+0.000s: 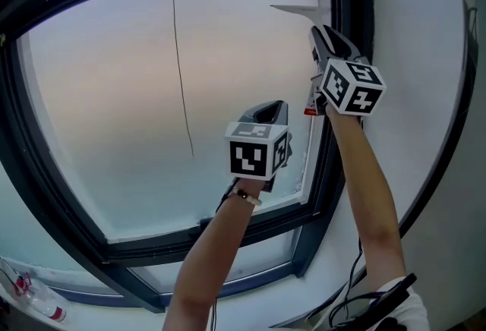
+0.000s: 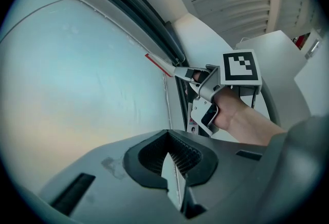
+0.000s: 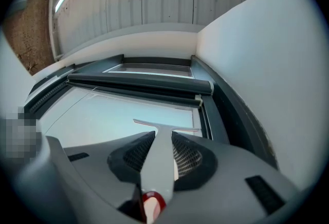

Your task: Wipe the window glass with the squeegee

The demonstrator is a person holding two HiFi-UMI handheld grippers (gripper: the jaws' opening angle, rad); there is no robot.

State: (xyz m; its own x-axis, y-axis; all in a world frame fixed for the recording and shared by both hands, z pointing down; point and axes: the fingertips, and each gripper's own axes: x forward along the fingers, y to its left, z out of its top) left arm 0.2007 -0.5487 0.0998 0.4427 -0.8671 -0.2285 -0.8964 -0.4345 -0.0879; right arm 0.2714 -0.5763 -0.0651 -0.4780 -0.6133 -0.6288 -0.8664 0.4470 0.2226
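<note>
**Starting the wipe**

Evenly hazy window glass [image 1: 114,94] (no wiped lane shows) suggests most of the wiping is left. The squeegee [image 1: 300,12] sits at its upper right corner, handle clamped in the right gripper [image 1: 325,39]; the left gripper [image 1: 267,111] is barely parted, empty.

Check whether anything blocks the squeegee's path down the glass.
The squeegee, held in the right gripper, is at the top right of the glass. The left gripper hangs below it before the glass, partly in that path; the cord hangs farther left.
</note>
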